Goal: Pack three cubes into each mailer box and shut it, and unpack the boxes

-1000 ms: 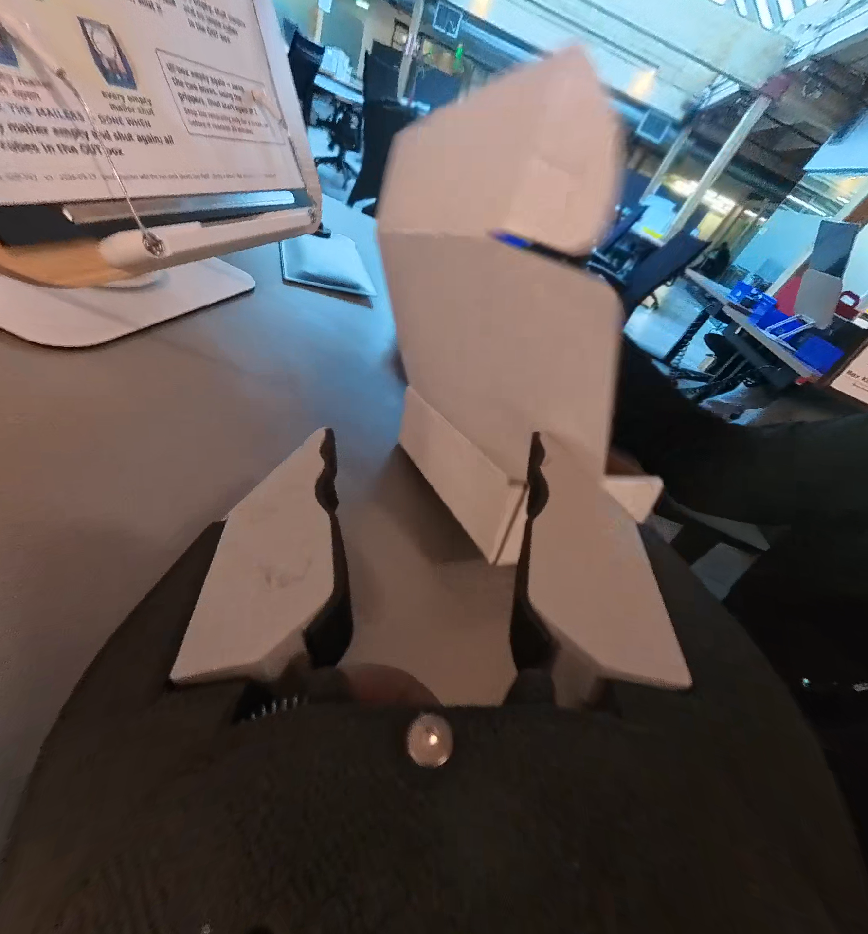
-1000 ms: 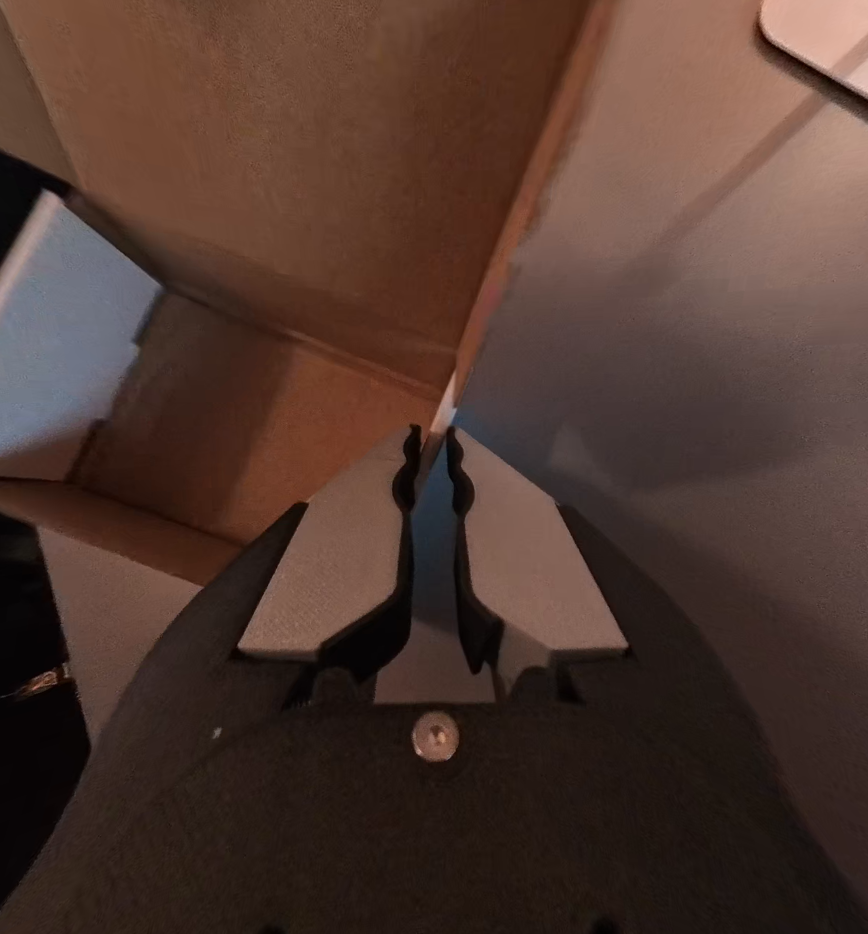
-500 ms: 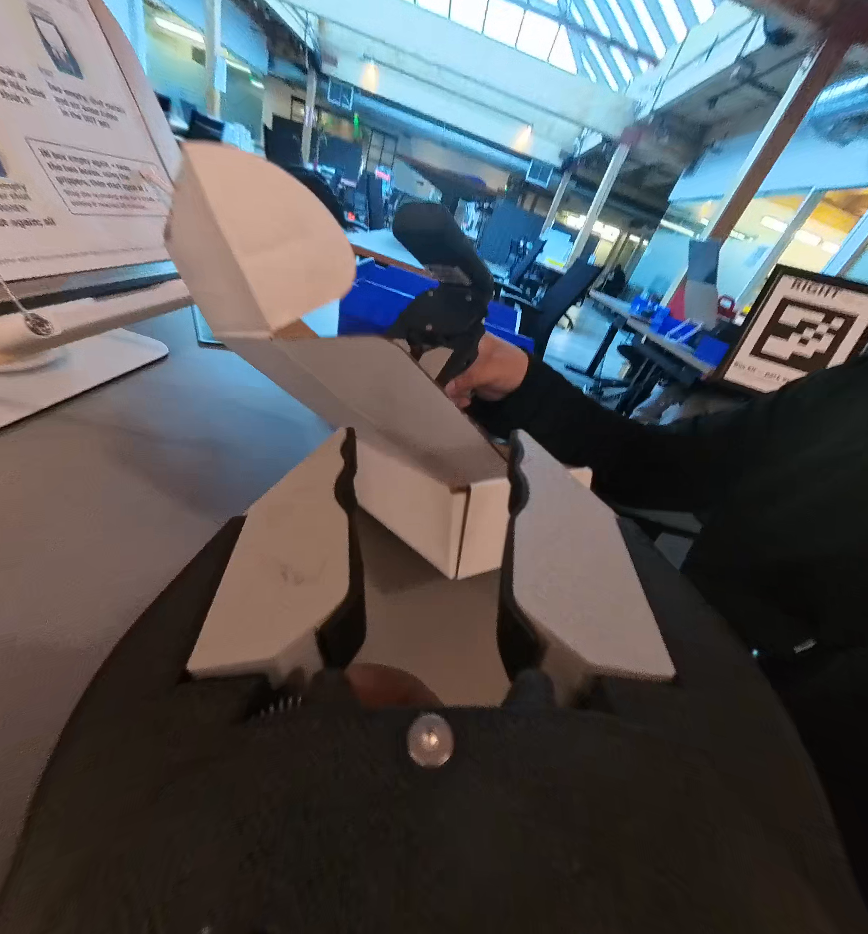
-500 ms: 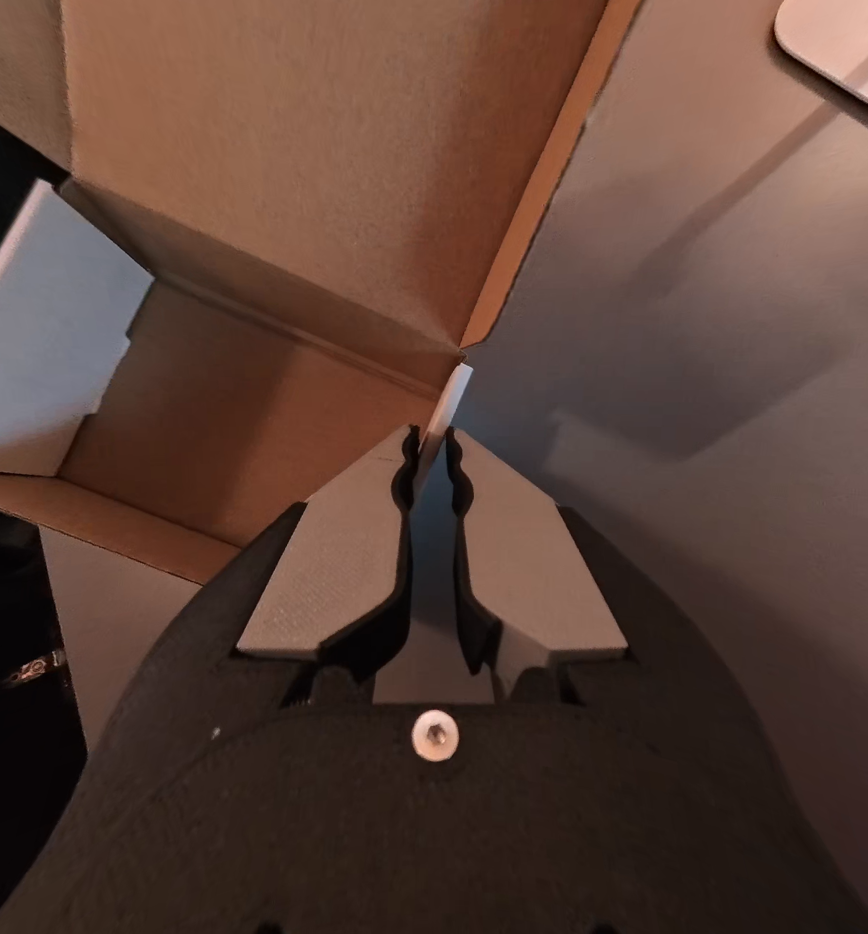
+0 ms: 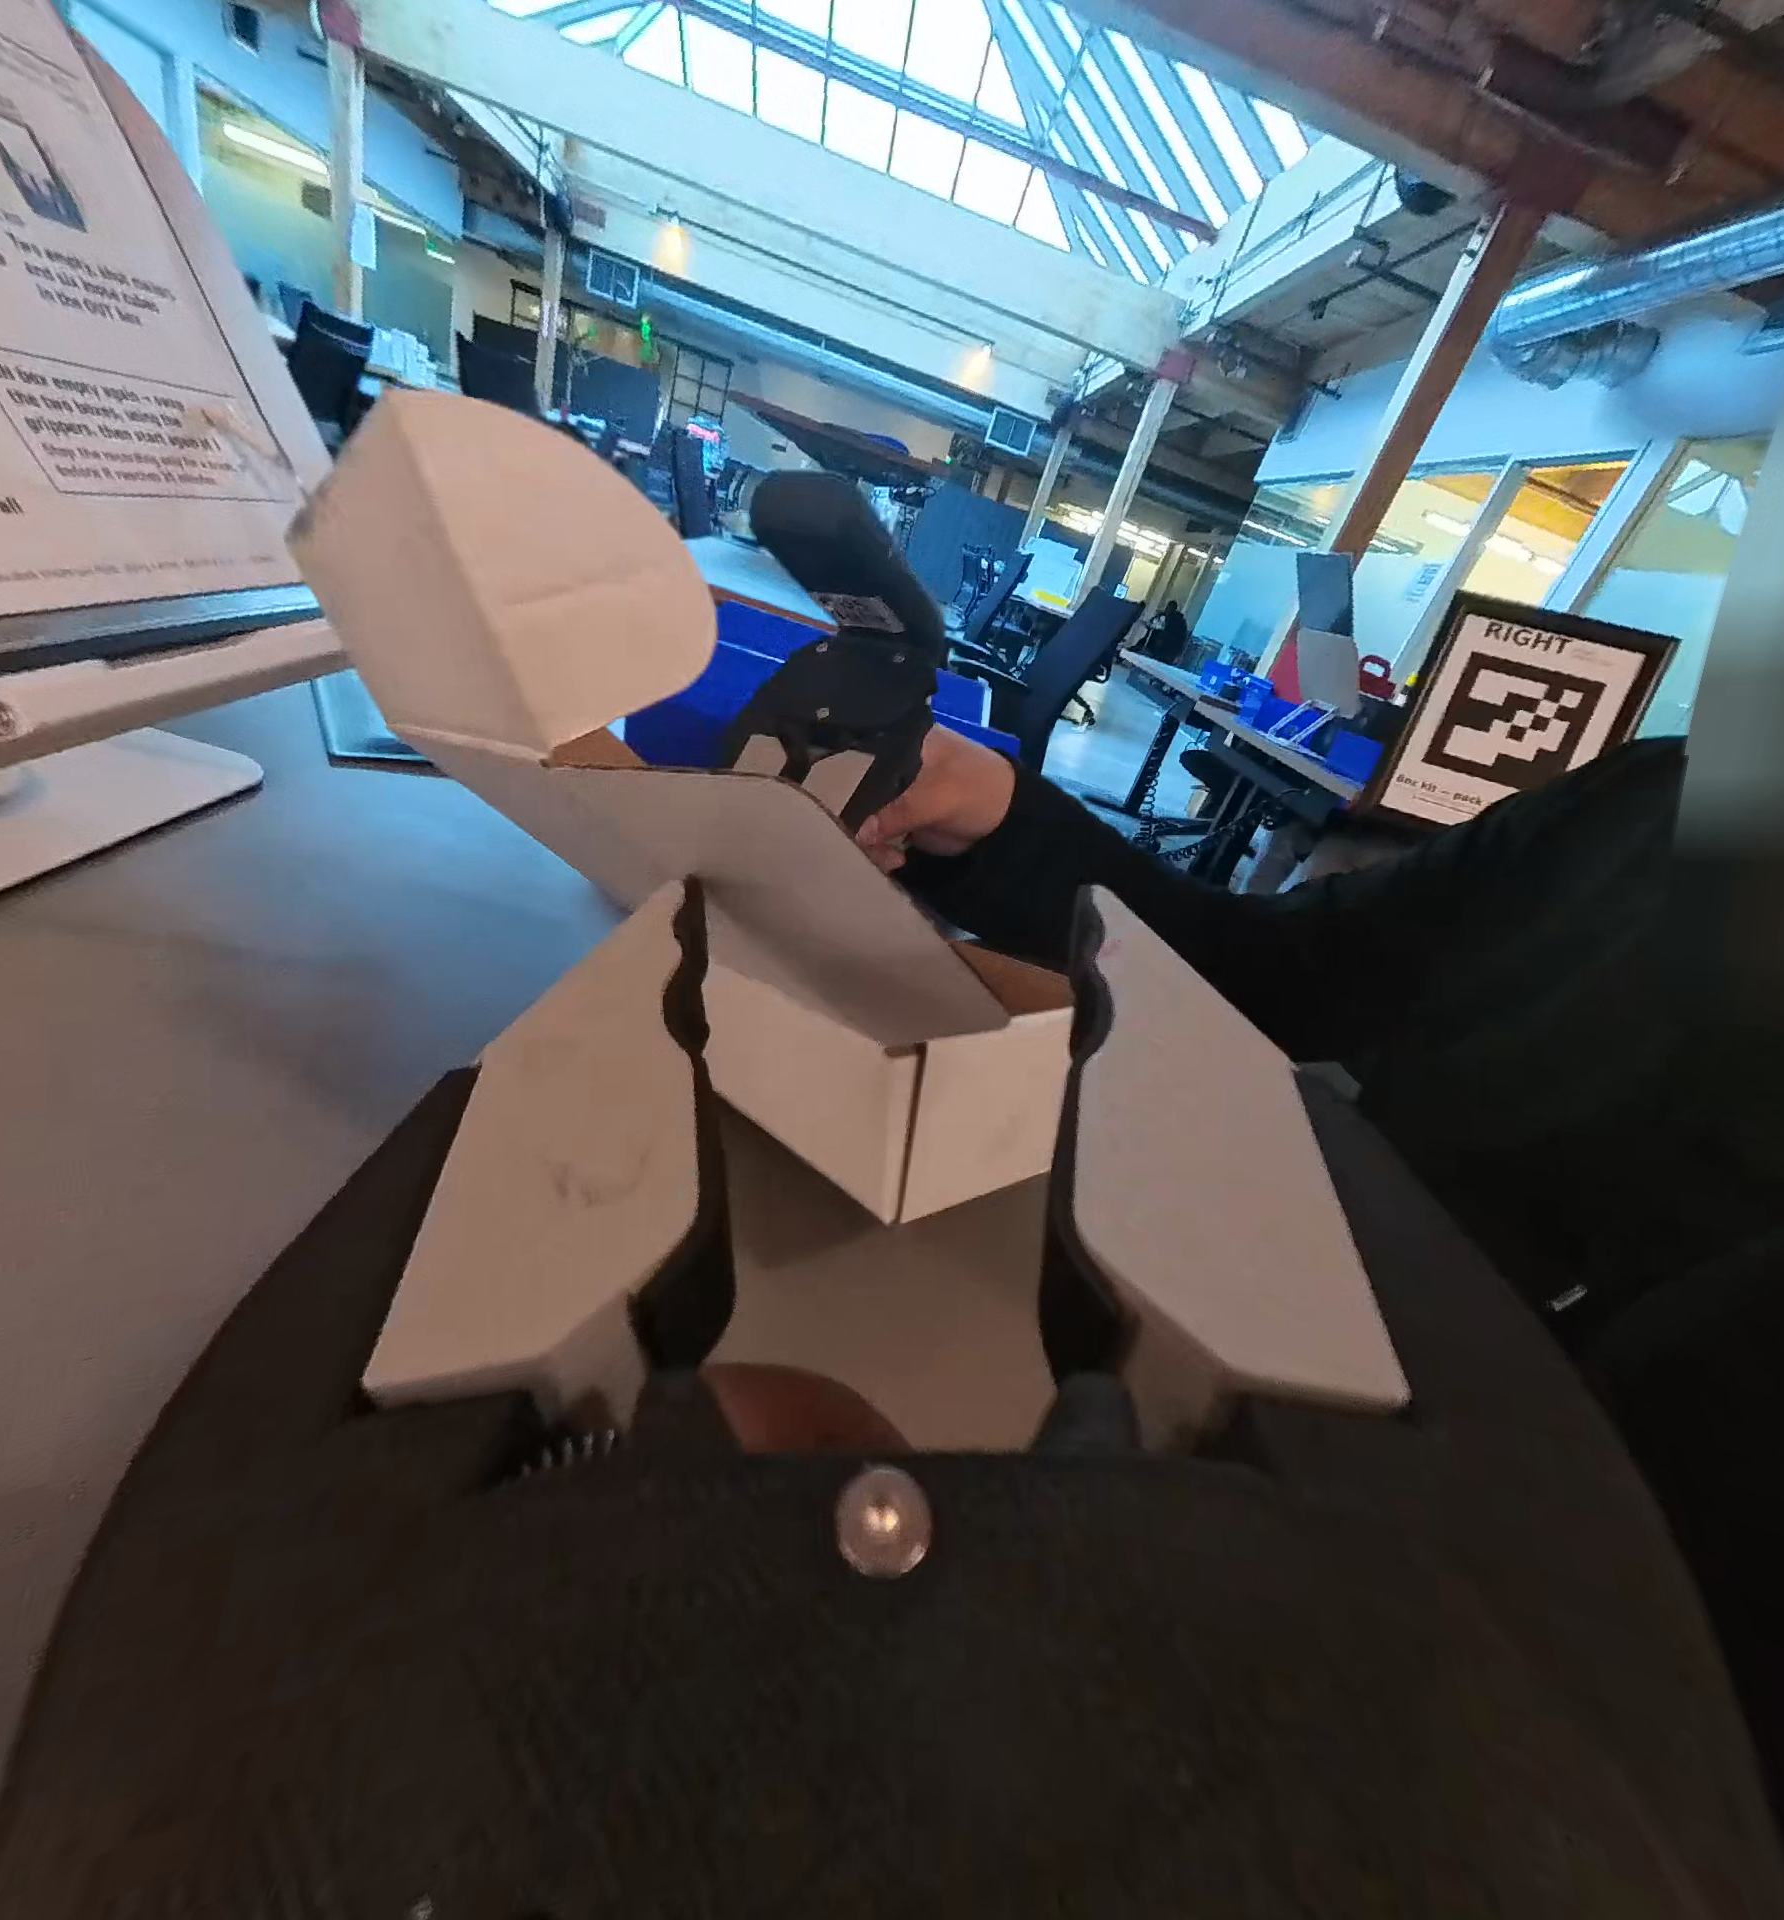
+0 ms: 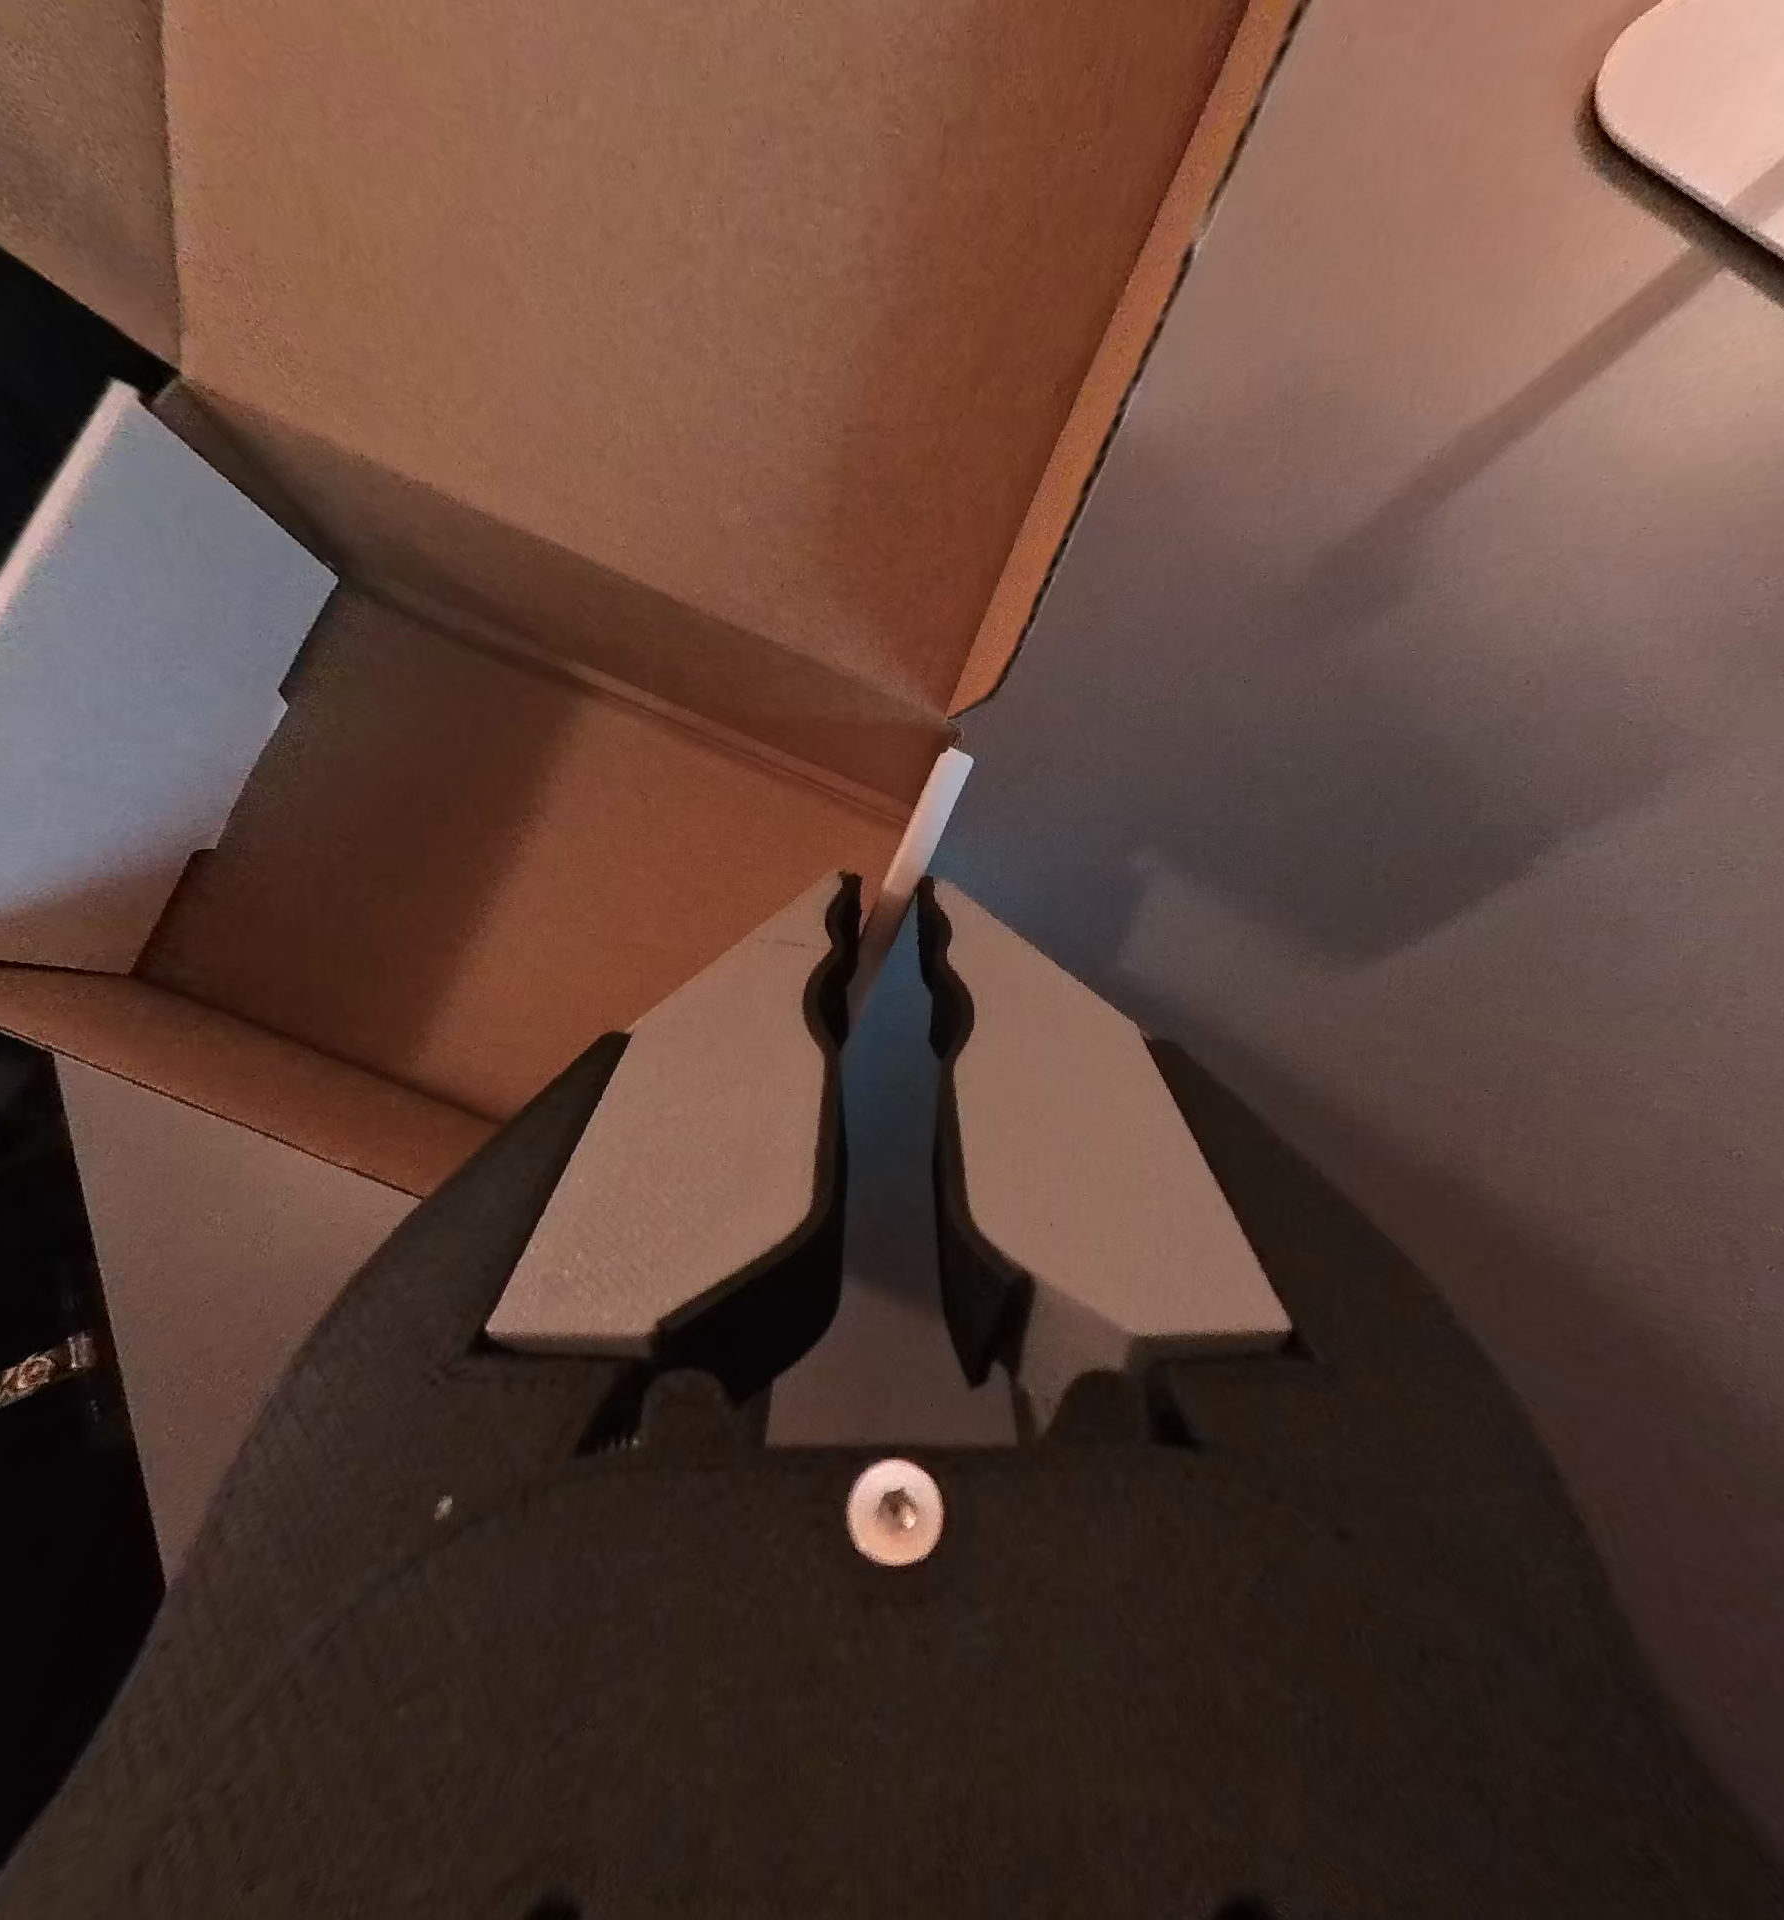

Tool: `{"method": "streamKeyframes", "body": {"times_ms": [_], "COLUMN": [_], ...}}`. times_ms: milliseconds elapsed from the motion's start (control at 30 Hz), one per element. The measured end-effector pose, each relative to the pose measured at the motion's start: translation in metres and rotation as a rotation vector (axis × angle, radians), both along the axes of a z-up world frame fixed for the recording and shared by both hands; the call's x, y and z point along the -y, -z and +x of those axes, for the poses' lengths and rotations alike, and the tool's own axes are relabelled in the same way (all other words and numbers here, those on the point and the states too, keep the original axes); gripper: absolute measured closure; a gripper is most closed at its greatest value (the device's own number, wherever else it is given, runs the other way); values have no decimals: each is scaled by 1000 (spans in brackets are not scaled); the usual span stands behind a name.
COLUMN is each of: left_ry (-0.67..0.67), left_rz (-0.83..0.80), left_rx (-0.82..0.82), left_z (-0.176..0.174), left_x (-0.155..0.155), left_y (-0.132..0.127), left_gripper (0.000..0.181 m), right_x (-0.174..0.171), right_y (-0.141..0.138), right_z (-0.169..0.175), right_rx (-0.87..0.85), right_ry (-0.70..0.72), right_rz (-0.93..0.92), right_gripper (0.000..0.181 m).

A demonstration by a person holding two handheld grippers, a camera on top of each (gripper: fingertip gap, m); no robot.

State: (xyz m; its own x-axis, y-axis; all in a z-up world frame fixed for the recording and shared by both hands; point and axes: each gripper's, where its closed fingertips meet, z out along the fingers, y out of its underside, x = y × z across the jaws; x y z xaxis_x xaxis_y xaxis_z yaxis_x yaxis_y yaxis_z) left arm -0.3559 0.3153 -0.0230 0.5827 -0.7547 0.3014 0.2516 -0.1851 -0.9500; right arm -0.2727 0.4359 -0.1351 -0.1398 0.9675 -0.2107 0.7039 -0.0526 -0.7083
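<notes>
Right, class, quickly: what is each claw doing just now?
Left claw: open, straddling the mailer box corner.
Right claw: shut on the box's side wall.

Behind, on the grey surface [image 5: 192, 1039]: an instruction sheet [image 5: 67, 343] on a white stand [image 5: 88, 790], blue bins [image 5: 753, 686], a framed marker sign [image 5: 1522, 717].

A small white cardboard mailer box [image 5: 888, 1091] sits on the grey table [image 5: 192, 1039], lid raised, between the left gripper's [image 5: 883, 1039] fingers; the right gripper [image 6: 883, 914] straddles its side wall; a document stand [image 5: 88, 665] stands behind-left
</notes>
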Motion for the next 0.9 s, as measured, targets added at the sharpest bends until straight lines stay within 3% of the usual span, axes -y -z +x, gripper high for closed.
{"method": "streamKeyframes", "body": {"times_ms": [133,367,600,900], "left_ry": [41,122,156,216], "left_rz": [-50,32,19,81], "left_rx": [-25,30,18,0], "left_z": [10,19,24,34], "left_x": [-5,7,8,22], "left_y": [13,0,6,1], "left_gripper": [109,112,124,114], "right_x": [2,5,8,11], "right_y": [-1,-1,-2,-2], "right_z": [0,0,0,1], "right_rx": [-5,-7,-10,-16], "right_ry": [-7,-24,-38,-53], "right_rz": [2,5,18,1], "right_gripper": [173,172,172,172]}}
